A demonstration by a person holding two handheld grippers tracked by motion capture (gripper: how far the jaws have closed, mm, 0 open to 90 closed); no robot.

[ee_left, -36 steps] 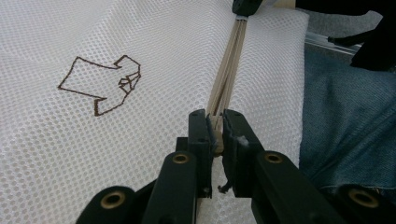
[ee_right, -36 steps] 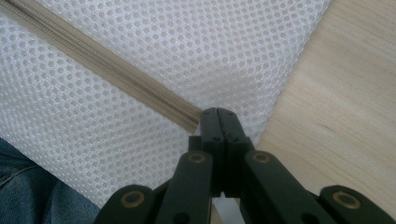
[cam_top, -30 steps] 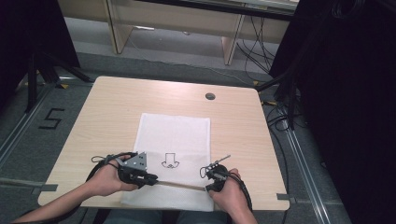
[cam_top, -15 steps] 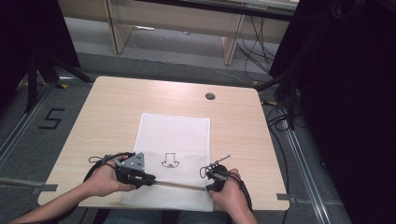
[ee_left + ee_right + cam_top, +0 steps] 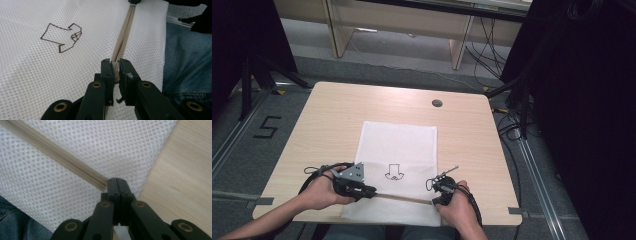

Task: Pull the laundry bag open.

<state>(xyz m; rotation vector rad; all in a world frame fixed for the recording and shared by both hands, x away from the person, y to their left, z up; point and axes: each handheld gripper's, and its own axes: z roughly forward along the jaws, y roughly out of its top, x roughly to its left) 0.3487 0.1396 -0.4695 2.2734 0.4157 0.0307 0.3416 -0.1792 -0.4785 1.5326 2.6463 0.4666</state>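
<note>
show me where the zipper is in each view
High view: zipper runs level between the two grippers, near the bag's front edge.
Left gripper view: from the jaws up to top centre.
Right gripper view: diagonal from top left to the jaws.
Shared landmark: white mesh bag.

Setting: recording lab or test bay. Evidence: bare light-wood table [image 5: 362,115] with cable grommet [image 5: 437,103]; grey floor with metal rails [image 5: 532,165] and a taped numeral 5 [image 5: 266,128]; black curtains [image 5: 582,100]; loose cables [image 5: 484,47]; tripod legs [image 5: 259,75].
</note>
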